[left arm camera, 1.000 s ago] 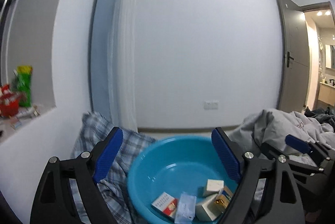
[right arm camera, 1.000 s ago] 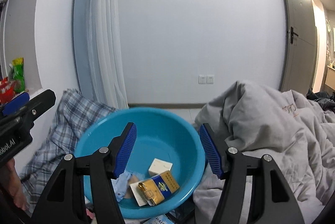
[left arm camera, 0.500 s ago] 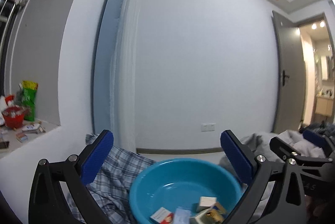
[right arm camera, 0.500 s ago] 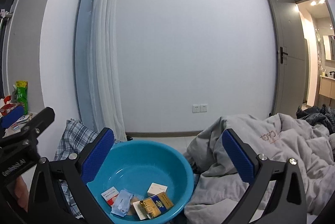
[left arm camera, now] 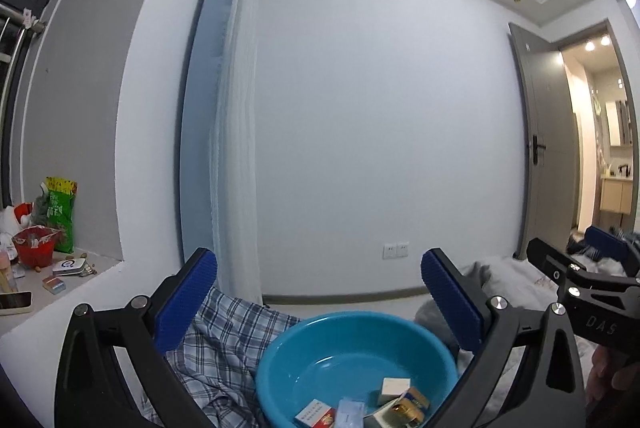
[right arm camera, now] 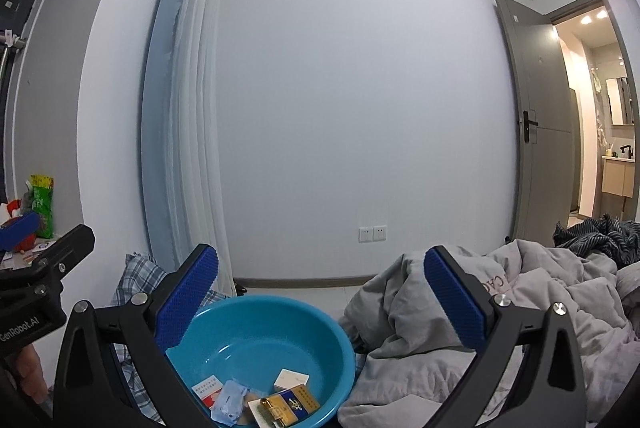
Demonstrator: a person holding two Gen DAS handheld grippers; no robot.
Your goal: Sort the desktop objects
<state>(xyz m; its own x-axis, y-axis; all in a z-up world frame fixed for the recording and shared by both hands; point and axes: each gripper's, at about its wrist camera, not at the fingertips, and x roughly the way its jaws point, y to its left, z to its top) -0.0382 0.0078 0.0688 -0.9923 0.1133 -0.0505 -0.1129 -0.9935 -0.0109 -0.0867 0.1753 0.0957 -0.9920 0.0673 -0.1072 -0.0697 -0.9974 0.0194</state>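
A blue plastic basin (left arm camera: pixel 352 344) (right arm camera: pixel 264 328) sits on the bed and holds several small items: a red-and-white box (left arm camera: pixel 314 414) (right arm camera: pixel 208 388), a white box (left arm camera: pixel 394 386) (right arm camera: pixel 291 378), a blue-and-gold box (left arm camera: pixel 412 404) (right arm camera: pixel 290 406) and a clear packet (left arm camera: pixel 350 414) (right arm camera: pixel 228 402). My left gripper (left arm camera: pixel 318 298) is open and empty, raised above and behind the basin. My right gripper (right arm camera: pixel 320 294) is open and empty too, held high above the basin's right side. Each gripper shows at the edge of the other's view.
A plaid cloth (left arm camera: pixel 224 344) lies left of the basin. A grey duvet (right arm camera: pixel 520 312) is heaped on the right. A ledge at left holds snack bags (left arm camera: pixel 60 214), a red bowl (left arm camera: pixel 34 250) and a phone (left arm camera: pixel 14 302). White wall, curtain and an open door (right arm camera: pixel 532 116) lie ahead.
Both grippers have risen and tilted up, away from the basin, and both have opened wider. The basin now sits lower and smaller in both views.
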